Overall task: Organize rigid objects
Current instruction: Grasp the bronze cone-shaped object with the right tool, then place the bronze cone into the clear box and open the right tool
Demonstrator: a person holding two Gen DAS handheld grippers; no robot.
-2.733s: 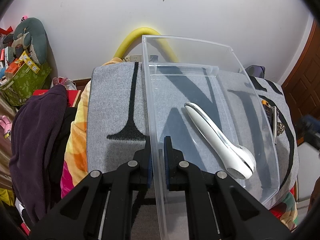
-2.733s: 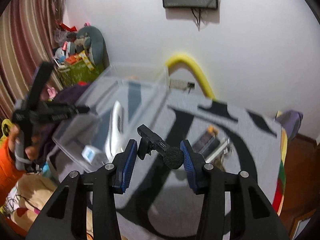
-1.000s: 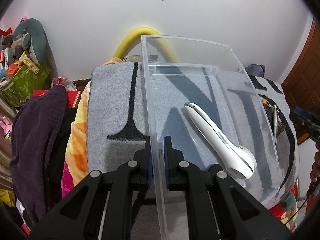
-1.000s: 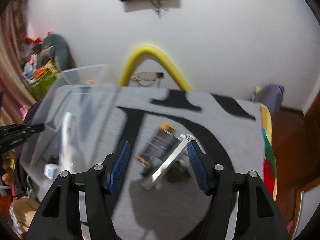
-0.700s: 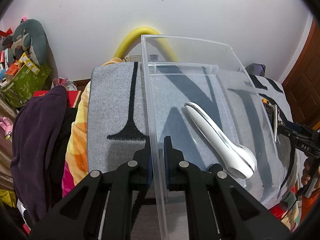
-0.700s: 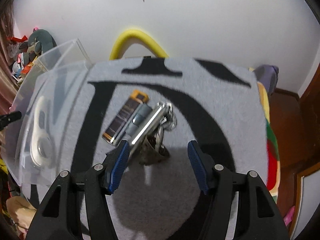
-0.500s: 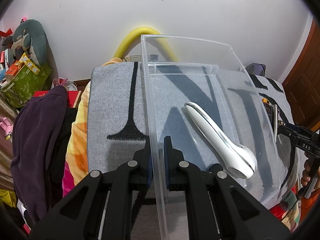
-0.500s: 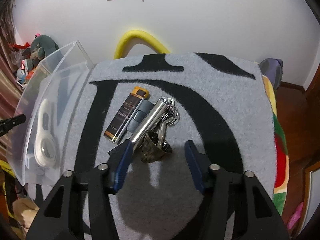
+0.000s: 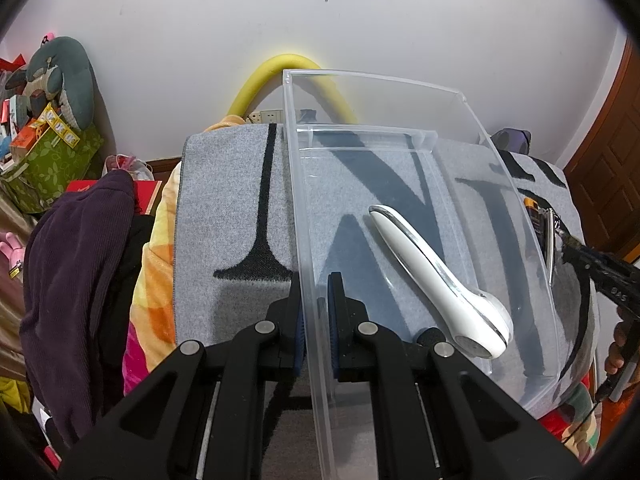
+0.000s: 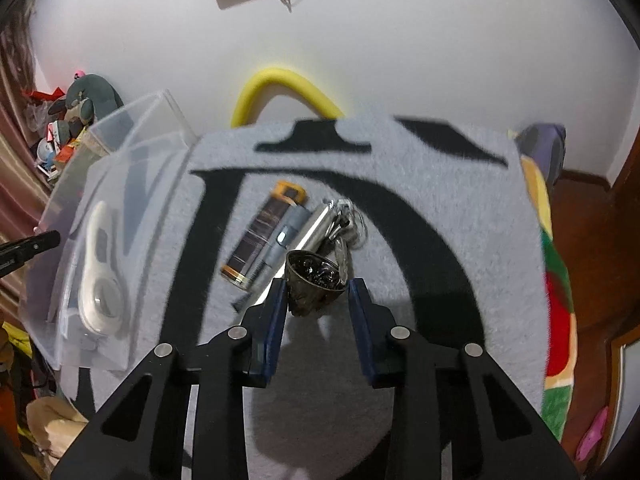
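Your right tool (image 10: 318, 286) stands with its jaws partly spread, and the small dark metal bell (image 10: 314, 282) sits between the blue pads (image 10: 276, 312); the left pad is at or near the bell's side, the right pad shows a small gap, so no firm grip is confirmed yet. The bell lies on its side with its open mouth turned up toward the camera, on the grey patterned blanket (image 10: 420, 340). Judge it as small, rigid, fairly dense for its size and smooth-walled: it will not deform, but its tapered body can squirt forward out of the pads. Take hold across the widest band near the rim, pads square to the wall, and close slowly. Just ahead of the tool tips, touching or nearly touching the bell, lie a silver cylinder with key rings (image 10: 332, 220), a grey stick-shaped item (image 10: 282, 246) and a dark orange-capped battery-like cylinder (image 10: 264, 232); the rings may be linked to the bell, which cannot be told from here, so expect drag on lifting. Your left tool (image 9: 316, 312) is closed on the near wall of the clear plastic bin (image 9: 376, 100), one pad on each side of the wall. The bin is thin and flexible; hold it steady. Inside it, ahead and to the right of the left tool, rests a white handheld device (image 9: 436, 280).
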